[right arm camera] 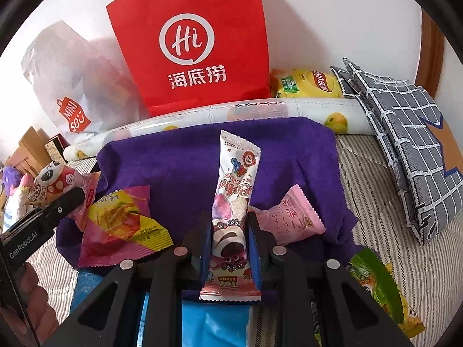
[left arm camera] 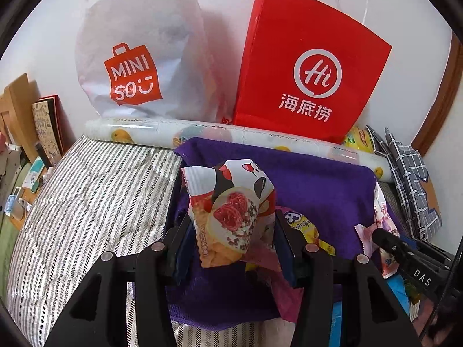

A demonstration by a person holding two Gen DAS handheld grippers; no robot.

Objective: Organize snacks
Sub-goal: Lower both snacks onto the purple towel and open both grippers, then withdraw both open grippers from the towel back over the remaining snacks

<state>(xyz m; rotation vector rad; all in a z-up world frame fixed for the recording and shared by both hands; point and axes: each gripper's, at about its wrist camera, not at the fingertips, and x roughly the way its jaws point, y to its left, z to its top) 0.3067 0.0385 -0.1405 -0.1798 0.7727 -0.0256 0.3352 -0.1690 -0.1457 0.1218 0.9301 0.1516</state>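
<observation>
My left gripper (left arm camera: 234, 240) is shut on a panda-print snack packet (left arm camera: 231, 214), held upright above the purple towel (left arm camera: 324, 190). My right gripper (right arm camera: 230, 231) is shut on a long pink-and-white snack bar packet (right arm camera: 235, 190), which stands lengthwise over the same towel (right arm camera: 179, 159). On the towel lie a yellow-and-pink strips packet (right arm camera: 121, 225) and a small pink packet (right arm camera: 292, 222). The left gripper (right arm camera: 73, 198) with its panda packet (right arm camera: 52, 185) shows at the left edge of the right wrist view. A red paper bag (left arm camera: 309, 66) and a white Miniso bag (left arm camera: 139, 57) stand against the wall behind.
A rolled fruit-print mat (right arm camera: 231, 110) lies along the wall under the bags. A yellow chips bag (right arm camera: 312, 84) and folded grey checked fabric (right arm camera: 405, 150) sit at the right. A green packet (right arm camera: 376, 283) and a blue packet (right arm camera: 220, 324) lie near. Striped bedding (left arm camera: 92, 190) spreads left.
</observation>
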